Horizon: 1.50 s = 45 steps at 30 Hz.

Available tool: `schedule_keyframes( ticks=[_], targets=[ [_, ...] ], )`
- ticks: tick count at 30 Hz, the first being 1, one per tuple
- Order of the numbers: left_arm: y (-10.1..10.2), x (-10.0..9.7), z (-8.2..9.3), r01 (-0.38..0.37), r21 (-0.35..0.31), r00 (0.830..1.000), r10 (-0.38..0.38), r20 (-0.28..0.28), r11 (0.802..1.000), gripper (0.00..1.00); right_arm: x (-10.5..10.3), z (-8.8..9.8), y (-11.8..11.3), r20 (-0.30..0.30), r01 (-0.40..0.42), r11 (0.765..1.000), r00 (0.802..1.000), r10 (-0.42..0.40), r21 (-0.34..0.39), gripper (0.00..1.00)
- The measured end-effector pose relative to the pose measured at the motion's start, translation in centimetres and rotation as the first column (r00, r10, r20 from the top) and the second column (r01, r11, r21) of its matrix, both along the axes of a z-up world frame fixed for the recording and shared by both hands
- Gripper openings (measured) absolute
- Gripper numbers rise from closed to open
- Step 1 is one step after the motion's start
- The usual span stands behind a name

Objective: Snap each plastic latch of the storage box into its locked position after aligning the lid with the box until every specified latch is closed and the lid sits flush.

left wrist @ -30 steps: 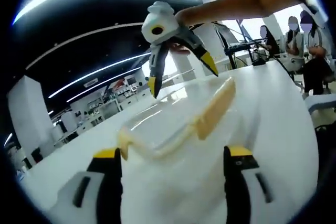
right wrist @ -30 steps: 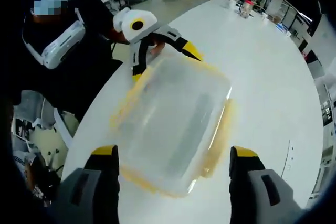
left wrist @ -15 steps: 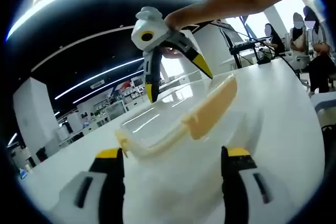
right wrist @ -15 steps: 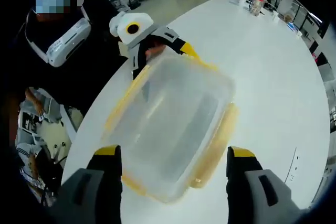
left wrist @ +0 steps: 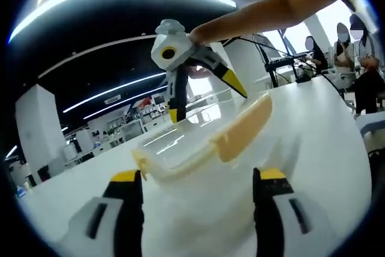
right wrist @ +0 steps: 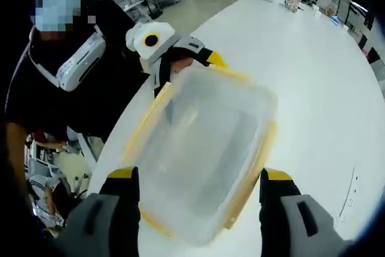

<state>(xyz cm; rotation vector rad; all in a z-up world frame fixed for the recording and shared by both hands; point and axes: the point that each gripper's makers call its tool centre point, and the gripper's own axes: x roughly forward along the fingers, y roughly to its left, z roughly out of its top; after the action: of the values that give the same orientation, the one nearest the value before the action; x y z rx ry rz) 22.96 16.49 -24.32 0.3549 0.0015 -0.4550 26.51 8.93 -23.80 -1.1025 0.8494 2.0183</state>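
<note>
I see one clear box (right wrist: 204, 148), yellow latches (left wrist: 243, 127), frame centre | my left gripper (left wrist: 195, 176) open | right gripper (right wrist: 195, 176) open

Left tool (left wrist: 195, 176) and right tool (right wrist: 195, 176) both spread wide.

Clear storage box (right wrist: 204, 148) with yellow latches on white table (right wrist: 319, 76), between open right claw (right wrist: 198, 188).

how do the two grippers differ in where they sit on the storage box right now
In the right gripper view, the left gripper reaches the far end of the storage box, near the person, while the right gripper spans its near end. The left gripper's jaws look narrower than the right gripper's. Both are open, with yellow-tipped jaws.
</note>
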Motion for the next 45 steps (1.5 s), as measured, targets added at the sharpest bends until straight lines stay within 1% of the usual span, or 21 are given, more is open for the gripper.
schedule_keyframes(
  ticks=[3,8,10,22,30,31,32,33,34,35,36,37,38,39,40,45],
  targets=[
    [0.0,0.0,0.0,-0.001,-0.008,1.0,0.001,-0.001,1.0,0.72,-0.1,-0.1,0.1,-0.005,0.009,1.0,1.0,-0.009,-0.011,0.81],
    [0.0,-0.1,0.0,-0.001,-0.013,1.0,0.001,-0.001,1.0,0.71,0.0,-0.2,0.6,-0.018,0.067,0.997,0.998,-0.068,-0.032,0.77],
    [0.0,-0.1,0.0,0.002,-0.014,1.0,-0.002,0.001,1.0,0.71,0.0,-0.2,0.7,-0.018,0.076,0.996,0.997,-0.077,-0.042,0.76],
    [-0.3,-0.2,0.0,0.012,-0.019,1.0,-0.012,-0.005,1.0,0.66,0.4,-0.2,0.9,-0.026,0.081,0.994,0.996,-0.083,-0.073,0.74],
    [-0.5,-0.2,0.2,0.022,-0.036,1.0,-0.022,0.001,0.999,0.63,0.6,-0.2,1.0,-0.045,0.092,0.993,0.994,-0.095,-0.068,0.75],
    [-1.2,-0.7,-0.8,0.043,-0.086,0.997,-0.049,-0.065,0.995,0.59,0.7,-0.2,1.1,-0.048,0.095,0.993,0.994,-0.099,-0.062,0.75],
    [-0.8,-1.0,0.3,0.047,-0.067,0.999,-0.048,-0.01,0.997,0.59,0.8,-0.1,1.1,-0.05,0.1,0.993,0.993,-0.103,-0.062,0.75],
    [-1.0,-1.9,-0.2,0.058,-0.087,0.997,-0.062,-0.043,0.995,0.59,0.9,0.0,1.1,-0.054,0.1,0.993,0.993,-0.103,-0.059,0.75],
    [-1.2,-1.6,-0.1,0.075,-0.072,0.996,-0.077,-0.037,0.995,0.6,1.0,0.0,1.2,-0.057,0.103,0.993,0.993,-0.106,-0.057,0.75],
    [-1.1,-1.9,0.1,0.074,-0.072,0.996,-0.076,-0.037,0.995,0.6,0.9,0.1,1.1,-0.059,0.105,0.993,0.992,-0.108,-0.056,0.75],
    [-1.2,-1.4,-0.1,0.075,-0.072,0.996,-0.078,-0.037,0.995,0.6,0.9,0.1,1.1,-0.06,0.108,0.993,0.992,-0.111,-0.054,0.75],
    [-1.1,-1.6,0.0,0.075,-0.07,0.996,-0.078,-0.036,0.995,0.61,1.0,0.1,1.1,-0.063,0.11,0.993,0.992,-0.113,-0.051,0.75],
    [-1.2,-1.1,-0.1,0.076,-0.069,0.996,-0.079,-0.038,0.995,0.61,1.0,0.1,1.1,-0.066,0.112,0.992,0.991,-0.116,-0.05,0.75],
    [-1.0,-1.3,0.0,0.077,-0.07,0.996,-0.079,-0.038,0.995,0.61,0.9,0.1,1.1,-0.066,0.113,0.992,0.991,-0.116,-0.05,0.75],
    [-1.1,-1.0,-0.1,0.078,-0.069,0.996,-0.081,-0.039,0.995,0.62,0.9,0.1,1.1,-0.066,0.114,0.992,0.991,-0.118,-0.051,0.75],
    [-0.8,-0.5,-0.2,0.077,-0.07,0.996,-0.081,-0.043,0.995,0.62,1.0,0.1,1.1,-0.059,0.121,0.991,0.99,-0.125,-0.064,0.74]
  ],
)
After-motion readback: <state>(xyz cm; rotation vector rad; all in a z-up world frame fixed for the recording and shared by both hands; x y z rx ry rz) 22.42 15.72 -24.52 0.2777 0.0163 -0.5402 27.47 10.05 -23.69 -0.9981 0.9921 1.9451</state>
